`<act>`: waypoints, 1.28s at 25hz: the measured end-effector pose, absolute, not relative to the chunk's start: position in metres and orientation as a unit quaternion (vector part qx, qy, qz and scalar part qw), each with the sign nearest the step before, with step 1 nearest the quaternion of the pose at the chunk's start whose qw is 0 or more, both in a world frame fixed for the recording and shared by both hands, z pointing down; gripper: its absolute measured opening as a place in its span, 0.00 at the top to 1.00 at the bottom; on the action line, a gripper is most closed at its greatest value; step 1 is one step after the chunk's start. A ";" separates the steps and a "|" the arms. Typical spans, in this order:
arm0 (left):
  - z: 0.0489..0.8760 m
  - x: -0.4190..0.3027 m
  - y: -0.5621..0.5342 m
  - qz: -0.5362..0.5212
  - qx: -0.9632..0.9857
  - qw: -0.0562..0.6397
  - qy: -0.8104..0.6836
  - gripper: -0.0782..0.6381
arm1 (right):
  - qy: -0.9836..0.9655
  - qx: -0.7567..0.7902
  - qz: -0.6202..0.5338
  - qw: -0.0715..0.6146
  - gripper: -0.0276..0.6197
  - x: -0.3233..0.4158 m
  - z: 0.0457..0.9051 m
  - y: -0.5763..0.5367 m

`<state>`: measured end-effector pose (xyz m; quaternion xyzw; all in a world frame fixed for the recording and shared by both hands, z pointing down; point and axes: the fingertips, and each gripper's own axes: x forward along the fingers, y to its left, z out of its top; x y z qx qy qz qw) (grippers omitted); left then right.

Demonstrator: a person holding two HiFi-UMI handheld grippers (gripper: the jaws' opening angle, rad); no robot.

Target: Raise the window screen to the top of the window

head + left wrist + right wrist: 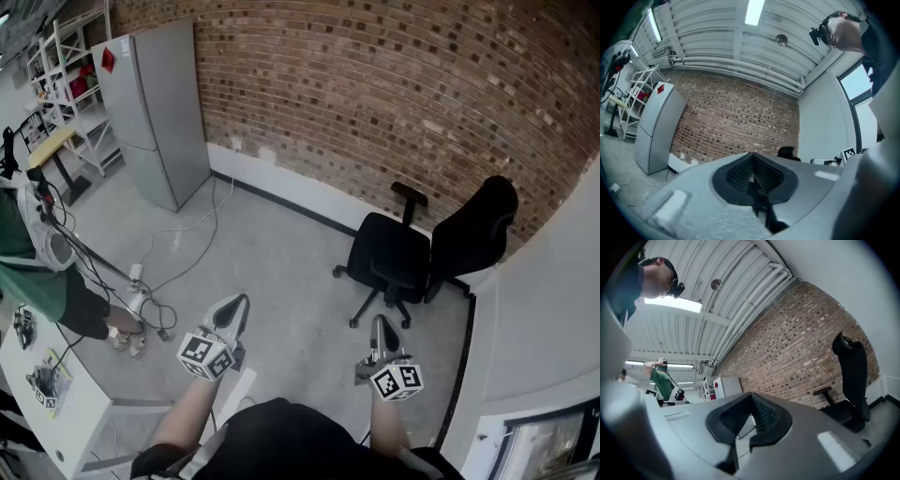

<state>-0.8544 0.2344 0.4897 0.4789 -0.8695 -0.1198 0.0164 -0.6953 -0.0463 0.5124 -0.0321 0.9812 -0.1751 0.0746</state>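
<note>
Two grippers are held out side by side over the grey floor [272, 253], well apart from each other. The left gripper [239, 305] and the right gripper [379, 328] each have their jaws pressed together with nothing between them; each gripper's own view shows the ribbed pads meeting and only the room beyond.

Only the head view shows the floor: a black office chair [422, 248] stands near the corner where the brick wall [375, 84] meets the white wall [544, 309]. A grey refrigerator [164, 112] stands against the brick wall toward the floor's far left edge, and a white cable [183, 239] trails across the floor from it. A white table [66, 422] sits at the near left corner, with a person in green [28, 267] beside it.

Only the gripper views show the ceiling, with its pipes and a lit strip light [754, 11].

The window [553, 441] lies at the head view's bottom right corner, set in the white wall and cut off by the picture's edge. It is well apart from both grippers. The left gripper view catches a strip of its pane at the right, partly behind the person holding the grippers. No view lets the window screen itself be made out, nor how high it sits.
</note>
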 end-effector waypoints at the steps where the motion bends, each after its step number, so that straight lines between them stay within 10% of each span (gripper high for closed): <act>1: 0.492 -0.852 0.235 -0.120 0.482 0.020 -0.868 0.89 | 0.981 -0.034 -0.178 0.074 0.96 -0.693 0.515 -0.045; 32: 0.492 -0.791 0.177 -0.119 0.557 0.028 -0.821 0.89 | 0.977 -0.085 -0.168 0.102 0.95 -0.605 0.505 -0.073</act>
